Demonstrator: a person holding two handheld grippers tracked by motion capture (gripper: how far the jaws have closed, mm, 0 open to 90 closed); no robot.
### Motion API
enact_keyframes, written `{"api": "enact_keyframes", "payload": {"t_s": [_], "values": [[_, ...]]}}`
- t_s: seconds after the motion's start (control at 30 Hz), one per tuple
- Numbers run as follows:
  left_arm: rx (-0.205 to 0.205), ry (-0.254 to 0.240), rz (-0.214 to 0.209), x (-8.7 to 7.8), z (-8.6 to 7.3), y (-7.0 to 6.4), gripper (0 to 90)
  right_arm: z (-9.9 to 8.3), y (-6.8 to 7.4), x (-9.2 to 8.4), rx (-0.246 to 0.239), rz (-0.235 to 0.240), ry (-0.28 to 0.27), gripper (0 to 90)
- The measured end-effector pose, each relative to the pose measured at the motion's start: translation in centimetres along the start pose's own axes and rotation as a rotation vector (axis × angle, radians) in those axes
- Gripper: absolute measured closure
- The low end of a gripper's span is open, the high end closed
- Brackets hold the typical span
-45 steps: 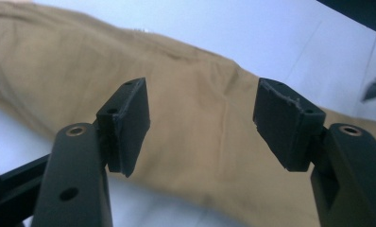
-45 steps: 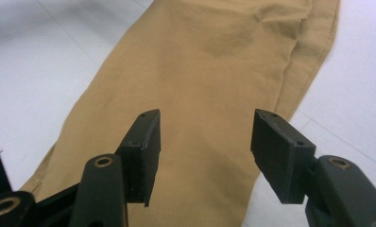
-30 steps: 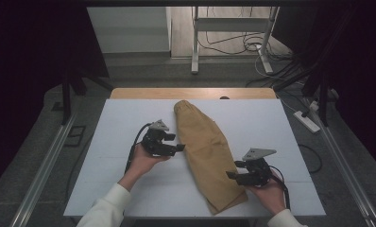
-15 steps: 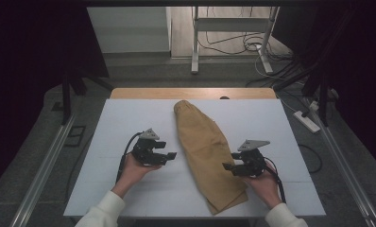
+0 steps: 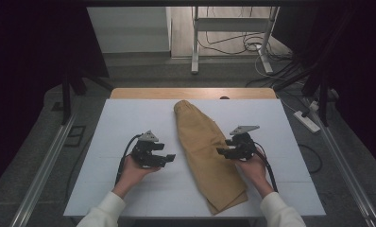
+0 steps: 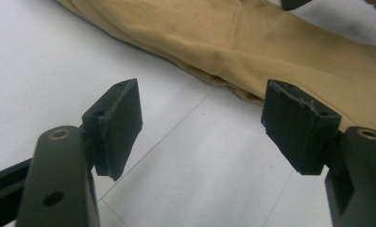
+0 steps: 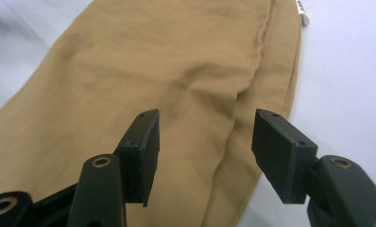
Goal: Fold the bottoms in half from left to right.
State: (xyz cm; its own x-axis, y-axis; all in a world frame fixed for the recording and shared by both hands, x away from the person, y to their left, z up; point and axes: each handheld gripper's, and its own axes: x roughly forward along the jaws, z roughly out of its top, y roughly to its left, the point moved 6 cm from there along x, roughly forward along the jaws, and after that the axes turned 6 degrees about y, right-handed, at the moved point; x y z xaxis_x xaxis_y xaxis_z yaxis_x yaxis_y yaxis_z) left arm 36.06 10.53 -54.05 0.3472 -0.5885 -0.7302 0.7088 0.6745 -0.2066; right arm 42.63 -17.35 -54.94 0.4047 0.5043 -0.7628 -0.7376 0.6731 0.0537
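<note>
Folded tan trousers [image 5: 209, 156] lie lengthwise down the middle of the white table [image 5: 120, 127], waistband at the far end. My left gripper [image 5: 169, 158] sits to their left, apart from the cloth and pointing at it. In the left gripper view, that gripper [image 6: 202, 123] is open over bare table. Its jaws have just been opening with nothing between them, and the trousers' edge [image 6: 252, 42] lies beyond. My right gripper [image 5: 220, 152] reaches over the right side of the trousers. In the right gripper view it [image 7: 205, 151] is open above the cloth [image 7: 176, 71], gripping nothing.
A wooden strip [image 5: 143, 93] borders the table's far edge. On the floor to the right lie a power strip [image 5: 307, 121] and cables. A metal stand [image 5: 195, 42] rises behind the table. Metal rails run along both sides.
My left gripper has drawn back from the trousers' left edge toward the near left. My right gripper has moved away from me along the trousers' right side.
</note>
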Motion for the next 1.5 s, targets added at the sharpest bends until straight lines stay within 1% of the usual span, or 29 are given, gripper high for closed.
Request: {"api": "enact_keyframes", "payload": {"t_s": [0.03,0.17,0.37,0.43,0.5,0.6,0.63,0.7,0.77,0.87,0.97,1.07,1.13,1.2,1.3,1.37,1.5], "values": [[-0.001,0.0,0.001,0.0,0.0,0.0,28.9,0.3,-0.1,0.4,-0.006,-0.003,0.004,42.8],[-0.004,0.001,0.004,0.0,-0.2,0.2,28.2,0.7,-0.5,1.3,-0.003,-0.006,0.02,43.2],[-0.008,-0.01,0.005,-0.1,-0.2,0.4,28.0,0.9,-0.8,1.9,-0.013,-0.016,0.022,46.4],[-0.003,-0.013,0.005,-0.1,-0.2,0.3,28.0,0.9,-1.0,2.2,-0.003,-0.024,0.031,49.8],[-0.003,-0.013,0.004,-0.1,-0.1,0.3,28.0,1.0,-1.1,2.5,0.009,-0.014,0.03,52.1],[-0.001,-0.008,0.002,-0.1,-0.2,0.3,28.0,1.1,-1.1,2.6,-0.008,-0.019,0.037,57.8],[-0.001,-0.006,0.001,0.0,-0.2,0.3,27.9,1.1,-1.1,2.7,-0.009,-0.024,0.04,61.4],[-0.002,-0.004,0.001,0.0,-0.2,0.3,27.8,1.1,-1.1,2.7,-0.015,-0.022,0.05,70.7],[-0.001,-0.004,-0.001,0.0,-0.2,0.3,27.7,1.1,-1.1,2.7,-0.015,-0.015,0.048,79.7],[0.001,-0.004,-0.002,-0.2,-0.3,0.3,27.8,1.1,-1.0,2.6,-0.029,-0.018,0.048,85.7],[-0.001,-0.005,0.0,-0.2,-0.3,0.5,27.7,1.2,-0.9,2.4,-0.044,-0.024,0.045,87.1],[-0.004,-0.014,0.002,-0.5,-0.3,0.6,27.8,1.3,-1.0,1.9,-0.049,-0.037,0.04,87.6],[-0.007,-0.02,0.002,-0.6,-0.3,0.7,27.8,1.4,-1.1,1.4,-0.043,-0.038,0.028,87.7],[-0.007,-0.018,0.002,-0.6,-0.3,0.7,27.8,1.3,-1.4,1.0,-0.041,-0.052,0.033,87.8],[-0.007,-0.016,0.002,-0.7,-0.4,0.8,27.8,1.1,-1.8,0.7,-0.029,-0.059,0.043,87.9],[-0.007,-0.017,0.002,-0.7,-0.4,0.8,27.8,0.9,-2.1,0.6,-0.027,-0.076,0.05,87.9],[-0.01,-0.018,0.004,-0.7,-0.4,0.9,27.8,0.5,-2.8,0.4,0.001,-0.087,0.064,87.8]]}}
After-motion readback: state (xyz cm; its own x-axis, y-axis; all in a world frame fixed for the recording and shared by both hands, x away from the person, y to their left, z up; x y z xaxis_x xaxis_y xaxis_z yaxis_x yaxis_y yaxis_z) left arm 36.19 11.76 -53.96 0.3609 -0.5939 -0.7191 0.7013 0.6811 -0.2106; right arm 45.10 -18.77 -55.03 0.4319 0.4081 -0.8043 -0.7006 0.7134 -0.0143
